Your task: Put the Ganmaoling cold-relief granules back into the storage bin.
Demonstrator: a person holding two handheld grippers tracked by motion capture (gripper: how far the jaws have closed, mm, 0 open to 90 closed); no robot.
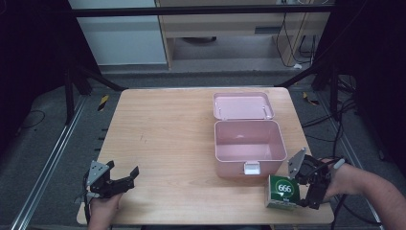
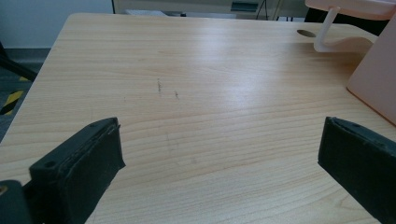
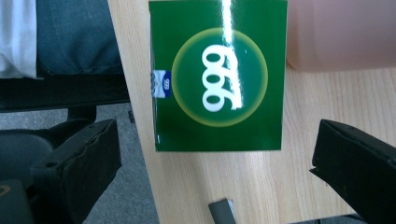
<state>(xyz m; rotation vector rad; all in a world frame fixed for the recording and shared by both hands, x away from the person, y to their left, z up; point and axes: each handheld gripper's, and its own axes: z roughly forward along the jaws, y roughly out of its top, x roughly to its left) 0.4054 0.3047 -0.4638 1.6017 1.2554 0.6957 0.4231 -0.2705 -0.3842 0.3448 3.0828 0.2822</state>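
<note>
Right gripper (image 1: 306, 184) hovers wide open beside the green box (image 1: 282, 191) at the table's (image 1: 167, 143) near right corner, gripping nothing; left gripper (image 1: 122, 177) gapes empty near-left.

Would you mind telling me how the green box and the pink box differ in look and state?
The green box is small, closed and printed with a round white-numbered logo; the pink box is larger, plain and open, its lid folded back. The green box sits at the table's near edge, with the right gripper open beside it; the pink box stands farther in. The left gripper is open, away from both. Both boxes rest on the table.
</note>
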